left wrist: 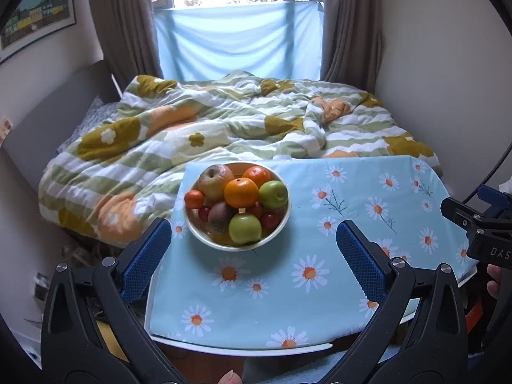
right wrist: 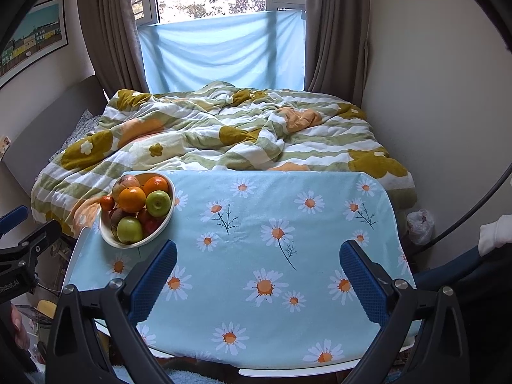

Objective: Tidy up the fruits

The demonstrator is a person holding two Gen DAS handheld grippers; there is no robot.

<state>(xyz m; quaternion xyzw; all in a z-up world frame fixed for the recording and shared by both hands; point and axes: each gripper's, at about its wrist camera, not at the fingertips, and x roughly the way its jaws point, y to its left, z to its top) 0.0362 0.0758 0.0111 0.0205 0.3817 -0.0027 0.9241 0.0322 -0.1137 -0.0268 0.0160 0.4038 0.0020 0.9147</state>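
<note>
I held a tool in each hand above a small worktop (right wrist: 288, 288) covered in a pale blue daisy cloth, with an unmade bed (left wrist: 224, 121) beyond it. My left tool (left wrist: 254, 249) had its blue fingers spread wide and held nothing; my right tool (right wrist: 258, 272) was spread the same way, also empty.

All the fruit sat heaped in one white bowl (left wrist: 198, 235) at the worktop's far left corner: oranges (left wrist: 240, 192), green apples (left wrist: 244, 228), a brownish apple (left wrist: 213, 179), a kiwi (left wrist: 220, 212) and small red fruits low in the pile.

I judged the round fruit firm but smooth, likely to roll or slip, so I would pinch each across its widest middle. The top pieces looked easiest to reach. The heap would fit fruit already gathered or fruit waiting to be sorted out.
</note>
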